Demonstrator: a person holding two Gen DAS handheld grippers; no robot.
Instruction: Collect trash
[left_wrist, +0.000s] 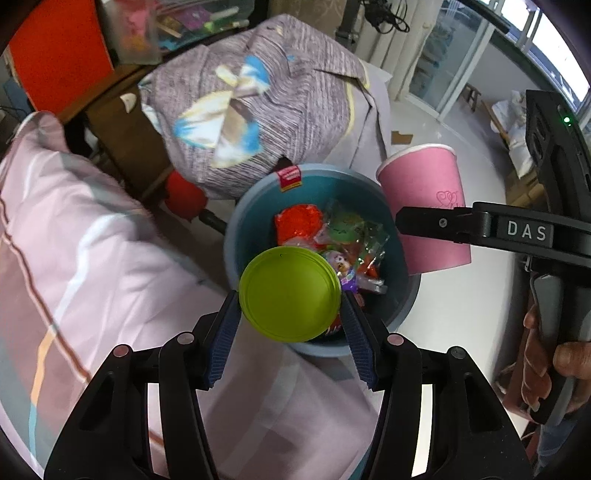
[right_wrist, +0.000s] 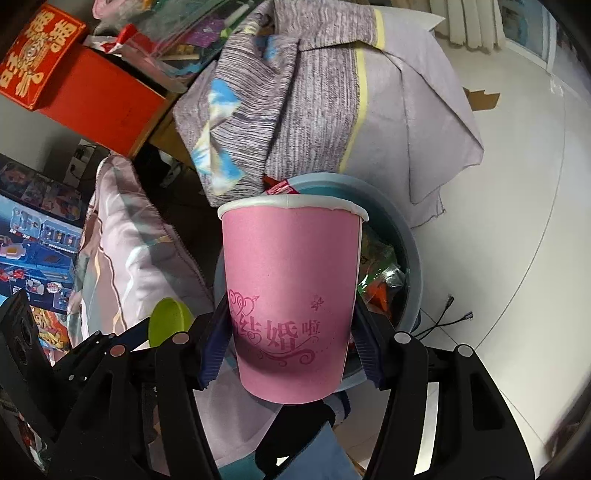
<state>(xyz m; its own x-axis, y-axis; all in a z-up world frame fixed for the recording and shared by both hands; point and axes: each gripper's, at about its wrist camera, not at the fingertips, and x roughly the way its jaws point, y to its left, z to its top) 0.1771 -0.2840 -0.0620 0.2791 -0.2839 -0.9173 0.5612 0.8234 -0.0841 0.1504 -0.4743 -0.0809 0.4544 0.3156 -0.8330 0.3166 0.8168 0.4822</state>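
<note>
My left gripper (left_wrist: 290, 306) is shut on a lime-green round lid (left_wrist: 289, 293) and holds it over the near edge of a blue trash bin (left_wrist: 236, 236). The bin holds several colourful wrappers (left_wrist: 332, 236). My right gripper (right_wrist: 291, 332) is shut on a pink paper cup (right_wrist: 291, 280), upright, over the bin (right_wrist: 410, 251). The cup also shows in the left wrist view (left_wrist: 424, 206), at the bin's right rim. The green lid shows in the right wrist view (right_wrist: 168, 321), lower left.
A pink striped pillow (left_wrist: 74, 258) lies left of the bin. A grey-purple bundled quilt (left_wrist: 258, 110) sits behind it. A red box (right_wrist: 92, 88) and toy boxes (right_wrist: 37, 240) are at the left. White tiled floor (right_wrist: 517, 221) lies to the right, with cables (right_wrist: 447, 321).
</note>
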